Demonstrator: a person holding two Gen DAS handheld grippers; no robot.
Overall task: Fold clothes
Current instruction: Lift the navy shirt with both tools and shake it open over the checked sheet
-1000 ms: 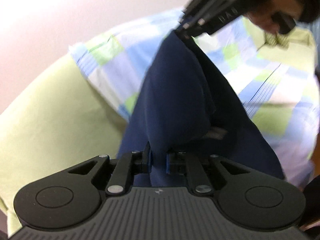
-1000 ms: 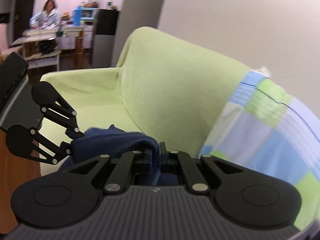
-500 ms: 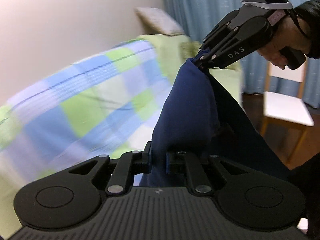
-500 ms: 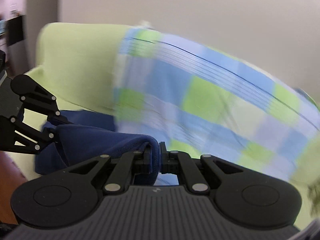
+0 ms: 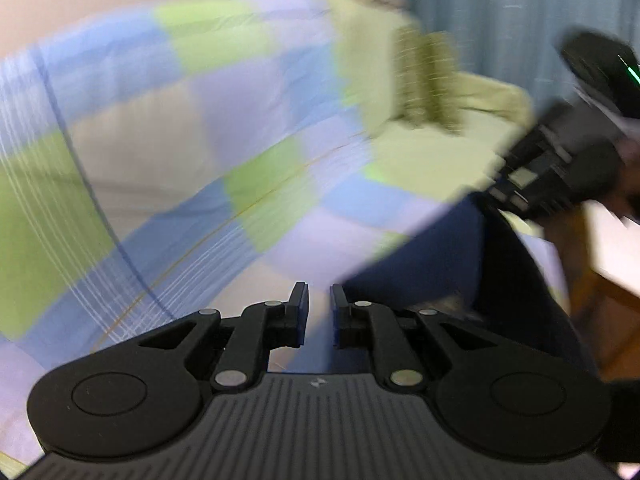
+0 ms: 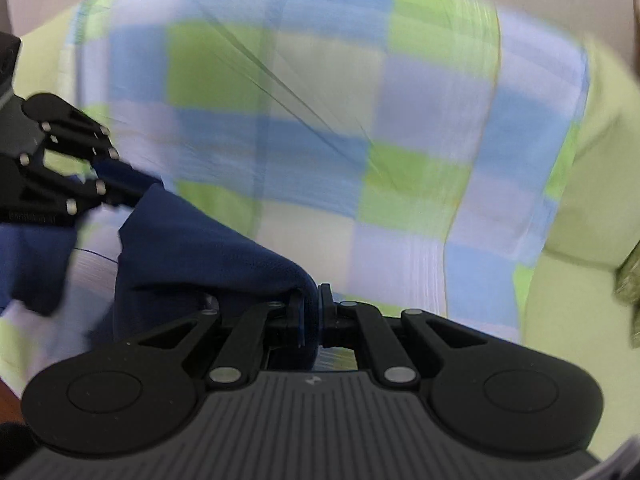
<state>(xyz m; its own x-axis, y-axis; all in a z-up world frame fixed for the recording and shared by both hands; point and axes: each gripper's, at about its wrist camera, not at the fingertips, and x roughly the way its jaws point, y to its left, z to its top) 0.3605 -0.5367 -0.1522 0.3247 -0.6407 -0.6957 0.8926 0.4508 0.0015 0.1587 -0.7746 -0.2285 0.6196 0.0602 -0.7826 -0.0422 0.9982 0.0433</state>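
with the left tongs (image 5: 319,306) gaping empty, the navy garment (image 6: 192,248) is hanging from the right tongs (image 6: 311,312) alone, risking bunching.

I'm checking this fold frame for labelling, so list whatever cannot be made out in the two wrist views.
1. Left wrist view: the checked blanket is smeared by motion blur, so its creases are unreadable.
2. Left wrist view: the right hand-held gripper is blurred and cut by the edge; its grip shows only in the right view.
3. Right wrist view: the navy garment drops behind the gripper body, hiding its lower part.
4. Right wrist view: the left hand-held gripper is edge-cut and blurred.
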